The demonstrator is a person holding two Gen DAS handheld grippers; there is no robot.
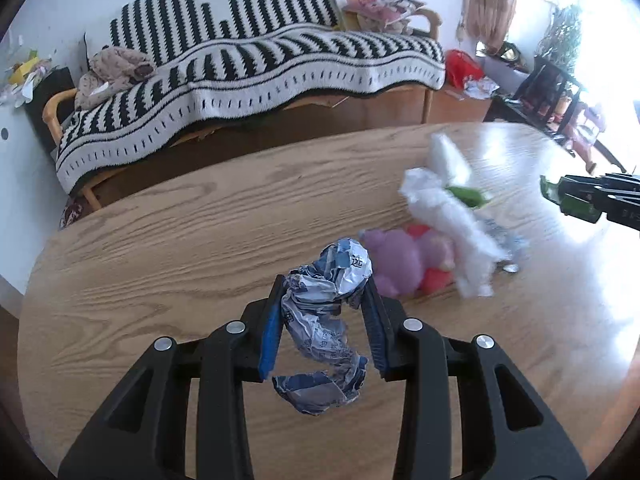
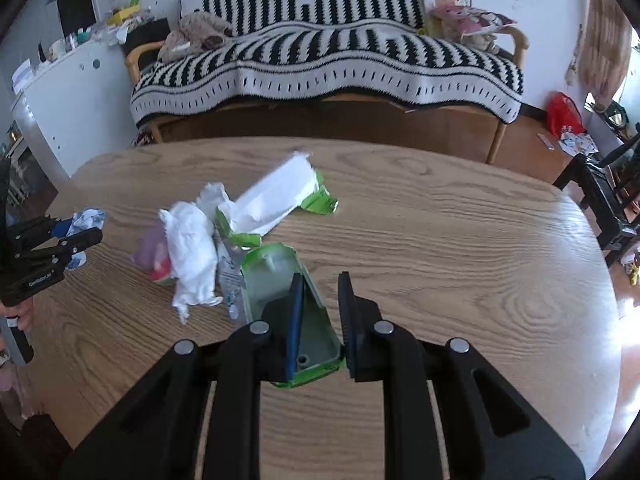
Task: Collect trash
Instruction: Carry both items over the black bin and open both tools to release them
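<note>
Two views, green lid (image 2: 290, 312) right-only

Ahead of my left claw (image 1: 326, 304), crumpled white tissue (image 1: 452, 220) is motion-blurred and half hides the soft pink-and-purple thing (image 1: 400, 258) behind it.

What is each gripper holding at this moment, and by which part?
The left gripper pinches a crumpled blue-and-white wrapper around its upper middle, the tail hanging below. The right gripper holds a green plastic lid, one finger inside it, clamping its right side wall.
</note>
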